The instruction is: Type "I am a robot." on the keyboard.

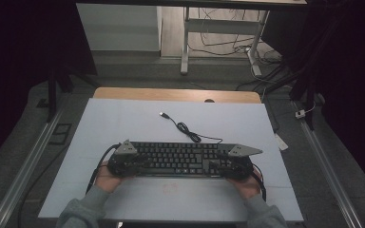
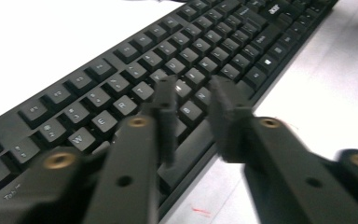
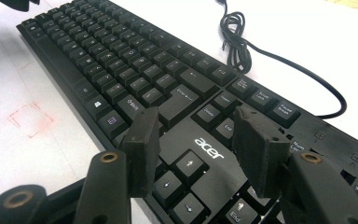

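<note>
- Resting flat near the front edge of the white worktop, the black keyboard lies with its long side parallel to that edge, and its cable curls off toward the back edge, the USB plug lying loose.
- At the keyboard's left end the left gripper hovers over the letter keys; its jaws stand a narrow gap apart, with nothing pinched between them and no pad clearly pressing a key.
- At the right end the right gripper is poised over the arrow-key block, jaws partly open and straddling bare casing, holding nothing.
- Judged from this, the work looks to be at an early stage: both claws are placed at the ends, but no grip is made and the keyboard sits unlifted; closing on it, or pressing keys, remains.
- Readable writing: "acer" in white above the arrow keys, plus "Enter", "Delete", "End", "Insert", "Pause Break" nearby; on the left, "W", "E", "Tab".
- A faint red square is drawn on the worktop just in front of the keyboard.
</note>
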The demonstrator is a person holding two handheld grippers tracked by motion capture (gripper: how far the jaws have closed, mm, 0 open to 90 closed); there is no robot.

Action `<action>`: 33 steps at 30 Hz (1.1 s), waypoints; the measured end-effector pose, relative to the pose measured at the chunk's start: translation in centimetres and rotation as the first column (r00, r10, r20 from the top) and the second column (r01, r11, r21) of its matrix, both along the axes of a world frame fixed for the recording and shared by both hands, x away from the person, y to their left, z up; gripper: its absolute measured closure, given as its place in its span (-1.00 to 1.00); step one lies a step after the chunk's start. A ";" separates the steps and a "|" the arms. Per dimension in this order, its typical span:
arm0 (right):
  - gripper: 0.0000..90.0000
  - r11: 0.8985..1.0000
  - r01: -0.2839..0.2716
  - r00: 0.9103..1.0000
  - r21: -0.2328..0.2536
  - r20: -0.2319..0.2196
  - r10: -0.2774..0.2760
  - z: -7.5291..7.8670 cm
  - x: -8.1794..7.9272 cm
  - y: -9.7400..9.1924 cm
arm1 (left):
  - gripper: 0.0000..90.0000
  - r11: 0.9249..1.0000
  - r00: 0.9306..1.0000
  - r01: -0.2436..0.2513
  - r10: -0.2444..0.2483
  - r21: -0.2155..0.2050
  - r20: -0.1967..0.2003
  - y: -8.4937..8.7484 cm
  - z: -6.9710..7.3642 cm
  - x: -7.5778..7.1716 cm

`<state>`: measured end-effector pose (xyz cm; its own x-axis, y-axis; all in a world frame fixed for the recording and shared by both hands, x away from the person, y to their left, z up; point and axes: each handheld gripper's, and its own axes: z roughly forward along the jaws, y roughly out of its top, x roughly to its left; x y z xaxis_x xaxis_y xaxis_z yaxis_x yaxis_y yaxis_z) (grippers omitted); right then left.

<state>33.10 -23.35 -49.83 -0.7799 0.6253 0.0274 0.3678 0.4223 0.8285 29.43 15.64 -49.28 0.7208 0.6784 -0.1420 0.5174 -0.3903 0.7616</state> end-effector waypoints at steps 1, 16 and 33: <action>0.14 1.000 -0.001 1.000 -0.002 -0.001 0.001 0.0 0.0 0.0 | 0.73 1.000 1.000 0.004 -0.004 -0.003 0.000 -0.1 0.0 0.0; 0.13 1.000 -0.003 1.000 -0.010 -0.004 0.003 -0.1 0.0 0.1 | 0.96 0.994 0.996 0.080 -0.076 0.071 -0.054 -2.7 -2.0 0.2; 0.13 1.000 -0.005 1.000 -0.006 -0.004 0.005 -0.1 0.0 0.2 | 0.97 0.988 0.996 0.076 -0.069 0.133 -0.054 -3.3 -3.0 0.3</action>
<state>33.07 -23.16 -49.95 -0.7831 0.6213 0.0272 0.3690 0.4291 0.8245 29.77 12.33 -52.29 0.7632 0.6401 -0.0887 0.5192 -0.5257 0.6739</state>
